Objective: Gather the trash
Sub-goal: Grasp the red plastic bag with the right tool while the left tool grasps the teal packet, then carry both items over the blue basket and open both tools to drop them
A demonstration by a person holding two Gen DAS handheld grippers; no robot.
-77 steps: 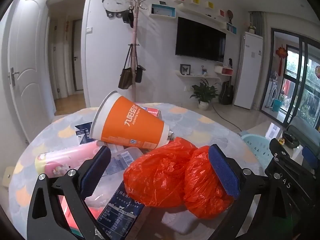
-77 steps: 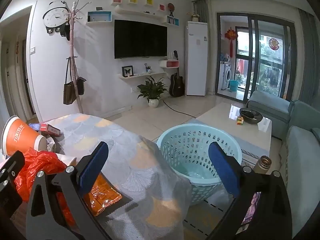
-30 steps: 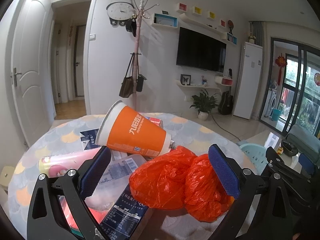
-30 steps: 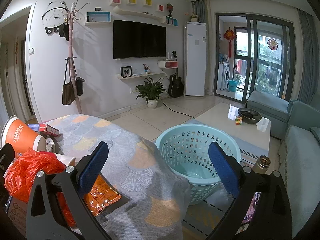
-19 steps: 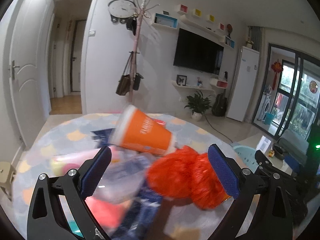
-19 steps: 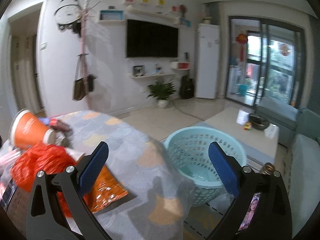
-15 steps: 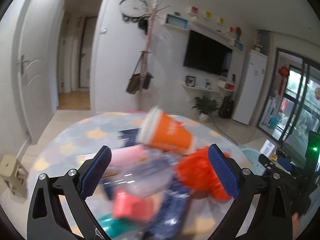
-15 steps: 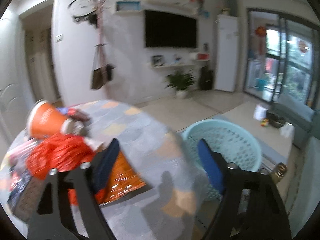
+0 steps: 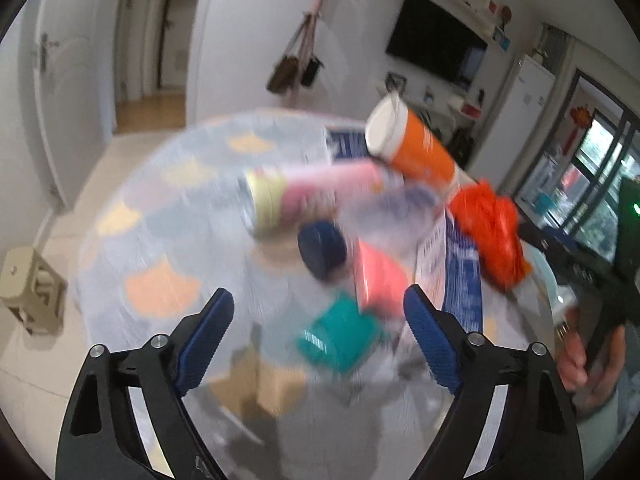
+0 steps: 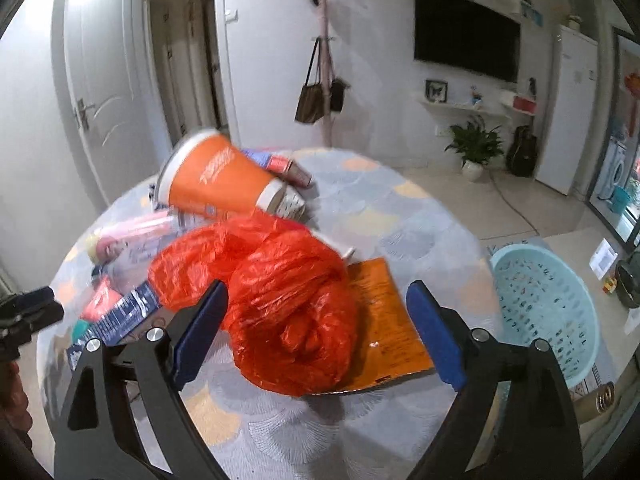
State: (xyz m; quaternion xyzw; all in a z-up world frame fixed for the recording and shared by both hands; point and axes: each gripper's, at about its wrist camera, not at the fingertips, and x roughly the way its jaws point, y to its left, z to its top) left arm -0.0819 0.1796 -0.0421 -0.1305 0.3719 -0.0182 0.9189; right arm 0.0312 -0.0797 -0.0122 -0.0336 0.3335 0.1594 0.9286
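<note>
Trash lies heaped on the round table (image 9: 160,248): an orange paper cup (image 9: 412,148) on its side, a pink can (image 9: 312,196), a clear bottle with a dark blue cap (image 9: 322,246), a teal packet (image 9: 340,334) and a red plastic bag (image 9: 492,232). My left gripper (image 9: 318,332) points down at the blurred teal packet, its jaws closing with nothing pressed between the pads. My right gripper (image 10: 316,330) hangs over the red plastic bag (image 10: 280,300), jaws opening; the bag bulges between the pads, which stand clear of it. An orange flat packet (image 10: 384,320) lies under the bag.
A light blue laundry basket (image 10: 548,308) stands on the floor right of the table. A beige stool (image 9: 28,292) sits on the floor at the left. A hand (image 9: 580,360) holds the right gripper's handle at the left view's right edge.
The left view swung left and tilted down, so the pile slid to the upper right, and its jaws narrowed. The right view swung left from the basket onto the red bag.
</note>
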